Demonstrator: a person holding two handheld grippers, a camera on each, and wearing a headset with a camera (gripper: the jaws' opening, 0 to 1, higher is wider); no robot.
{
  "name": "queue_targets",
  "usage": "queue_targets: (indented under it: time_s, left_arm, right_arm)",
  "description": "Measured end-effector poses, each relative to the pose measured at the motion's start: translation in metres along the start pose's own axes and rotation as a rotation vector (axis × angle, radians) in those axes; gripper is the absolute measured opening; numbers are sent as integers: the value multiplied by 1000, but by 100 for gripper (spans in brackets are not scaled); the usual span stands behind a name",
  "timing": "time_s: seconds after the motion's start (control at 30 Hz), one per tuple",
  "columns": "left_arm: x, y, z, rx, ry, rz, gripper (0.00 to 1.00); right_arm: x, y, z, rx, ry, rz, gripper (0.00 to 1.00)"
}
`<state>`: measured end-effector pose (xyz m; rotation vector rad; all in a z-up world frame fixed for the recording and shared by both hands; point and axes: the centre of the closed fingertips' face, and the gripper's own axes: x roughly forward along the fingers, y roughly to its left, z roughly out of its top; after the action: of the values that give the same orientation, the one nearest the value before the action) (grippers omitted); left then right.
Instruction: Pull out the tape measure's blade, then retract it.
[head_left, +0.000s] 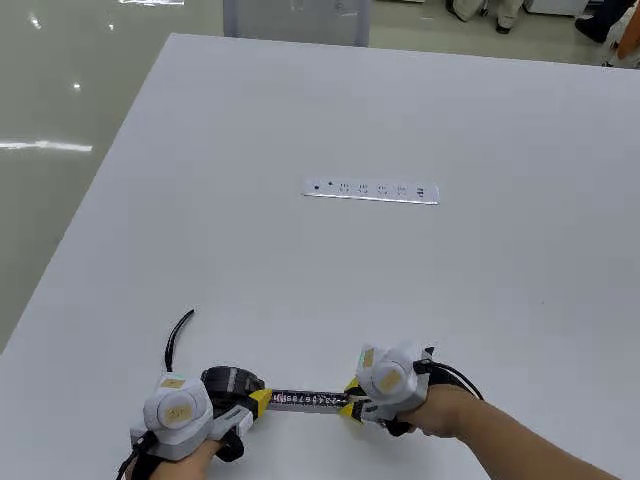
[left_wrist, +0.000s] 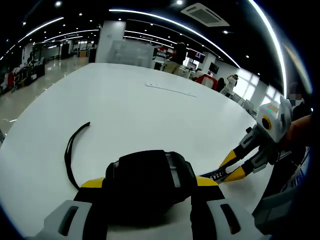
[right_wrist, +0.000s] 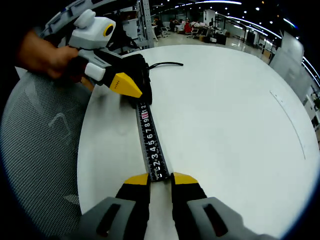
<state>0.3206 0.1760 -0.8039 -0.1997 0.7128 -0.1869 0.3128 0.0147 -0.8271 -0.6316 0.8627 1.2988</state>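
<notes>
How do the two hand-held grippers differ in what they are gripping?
The left hand-held gripper clamps the black tape measure case, jaws spread wide; the right hand-held gripper pinches the tip of the numbered metal blade, jaws close together. Both have yellow jaw tips.

1. Here's your left gripper (head_left: 256, 402), just left of the tape measure (head_left: 232, 383): rounded white housing, tan sticker on top.
2. Your right gripper (head_left: 350, 406), off to the right of the tape measure, wears a matching white shell with a small green light.
3. Both have black jaws tipped with yellow wedges.
4. A black cable loops off the right housing, on the side away from the tape measure.
</notes>
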Motion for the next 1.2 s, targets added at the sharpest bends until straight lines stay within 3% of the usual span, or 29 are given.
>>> queue_targets:
  time_s: [1.2]
  left_arm:
    - [0,0,0,-5,5,-5,63]
  right_arm:
    - [10,8,17,-17,-27,15,15]
